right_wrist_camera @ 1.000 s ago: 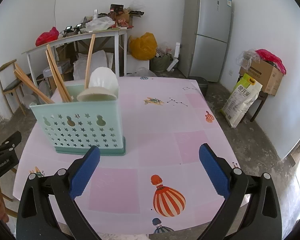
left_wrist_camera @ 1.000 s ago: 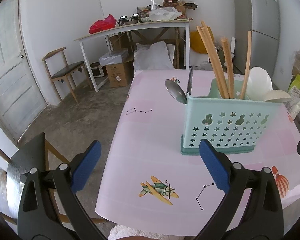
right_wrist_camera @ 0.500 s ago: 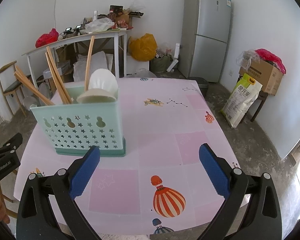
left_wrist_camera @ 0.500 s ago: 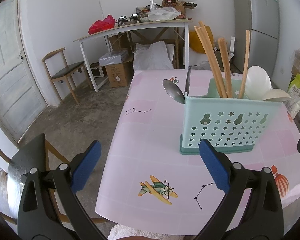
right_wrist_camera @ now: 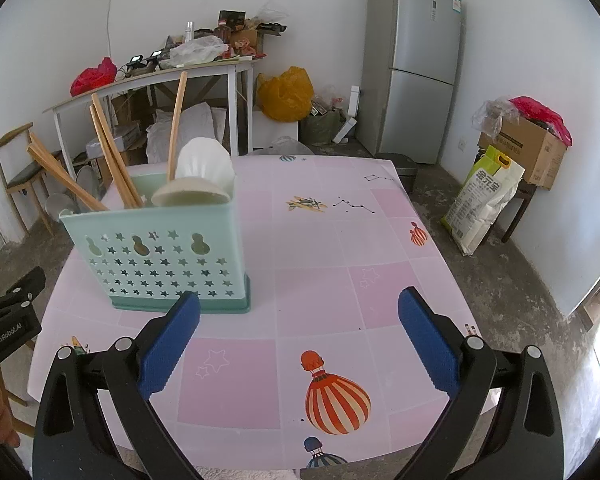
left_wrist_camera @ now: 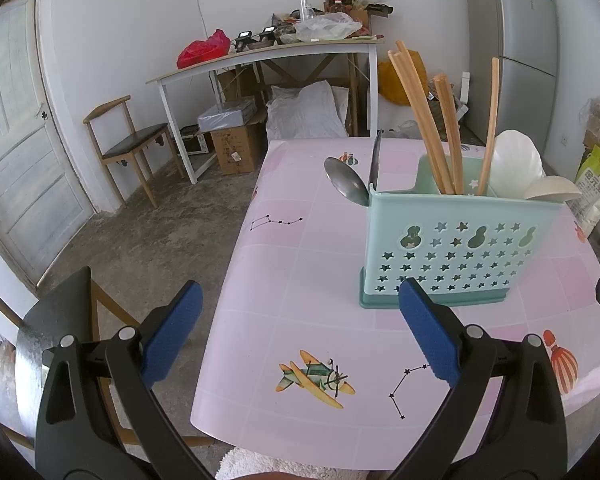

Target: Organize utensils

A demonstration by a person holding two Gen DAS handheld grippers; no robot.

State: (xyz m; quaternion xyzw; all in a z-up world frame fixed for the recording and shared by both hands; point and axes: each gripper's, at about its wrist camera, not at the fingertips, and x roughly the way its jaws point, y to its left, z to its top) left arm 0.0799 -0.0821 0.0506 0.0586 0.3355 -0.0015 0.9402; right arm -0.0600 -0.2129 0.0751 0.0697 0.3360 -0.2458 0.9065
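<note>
A mint-green utensil caddy (left_wrist_camera: 456, 248) (right_wrist_camera: 160, 256) with star cut-outs stands upright on the pink table (left_wrist_camera: 300, 264) (right_wrist_camera: 340, 280). It holds wooden chopsticks (left_wrist_camera: 420, 120) (right_wrist_camera: 112, 160), white ceramic spoons (left_wrist_camera: 514, 164) (right_wrist_camera: 204, 168) and a metal spoon (left_wrist_camera: 346, 186) at its left end. My left gripper (left_wrist_camera: 300, 332) hovers open over the table's near left corner, short of the caddy. My right gripper (right_wrist_camera: 298, 336) is open above the near table edge, to the right of the caddy. Nothing sits between either pair of fingers.
A wooden chair (left_wrist_camera: 60, 320) stands by the table's left edge. Further back are another chair (left_wrist_camera: 128, 148), a cluttered white desk (left_wrist_camera: 268, 52), boxes, a grey fridge (right_wrist_camera: 416, 64) and a rice sack (right_wrist_camera: 484, 196) on the floor.
Both grippers have drawn back slightly from the caddy; it looks a little further off. Nothing was picked up or released.
</note>
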